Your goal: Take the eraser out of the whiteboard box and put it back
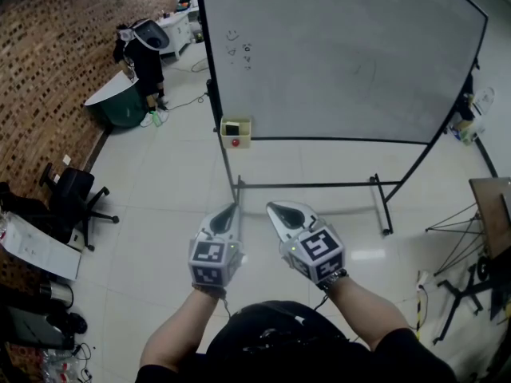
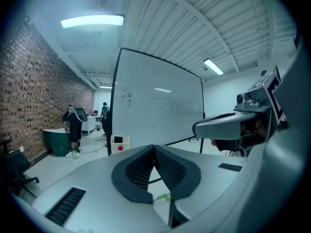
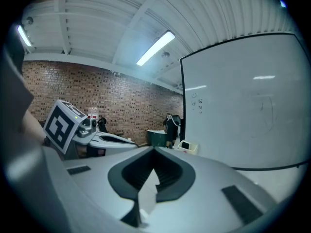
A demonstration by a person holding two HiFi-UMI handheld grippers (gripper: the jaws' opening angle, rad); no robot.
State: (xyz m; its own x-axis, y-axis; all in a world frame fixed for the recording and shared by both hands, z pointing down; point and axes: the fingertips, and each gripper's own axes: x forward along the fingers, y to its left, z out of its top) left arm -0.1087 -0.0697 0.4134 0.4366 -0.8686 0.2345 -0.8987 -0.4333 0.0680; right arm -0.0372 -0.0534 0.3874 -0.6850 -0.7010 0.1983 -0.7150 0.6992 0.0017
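Standing well back from the whiteboard [image 1: 343,54], the person holds the left gripper [image 1: 233,209] and right gripper [image 1: 272,208] pinched closed, with nothing in them. The eraser [image 1: 231,128], I think the small dark thing, sits in the whiteboard box [image 1: 244,139]. That fits before taking or after putting back.

bright ceiling tube lights [image 2: 92,20], fisheye-warped dark edges.
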